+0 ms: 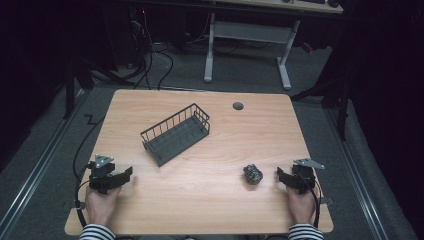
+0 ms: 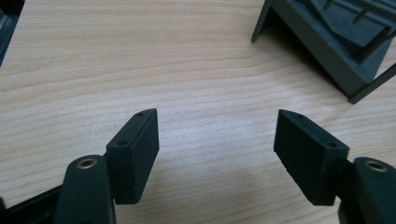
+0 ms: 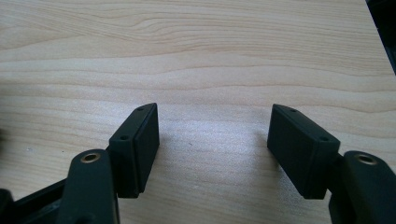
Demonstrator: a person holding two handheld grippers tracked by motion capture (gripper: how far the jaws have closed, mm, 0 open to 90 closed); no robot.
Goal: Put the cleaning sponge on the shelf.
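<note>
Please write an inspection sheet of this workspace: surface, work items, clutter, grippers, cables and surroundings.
Surface: light wooden table, with a round grey cap near the far edge.
Job's things: dark crumpled lump lies on the table close to the right gripper, apart from it. Wire basket stands in the middle, with nothing seen inside.
Clutter: nothing seen.
Grippers: left gripper and right gripper both rest at the near edge, jaws apart, with bare wood between them.
Cables: a black cable trails off the left edge; more cables lie on the floor beyond.
Surroundings: grey carpet and a white desk frame behind the table.
</note>
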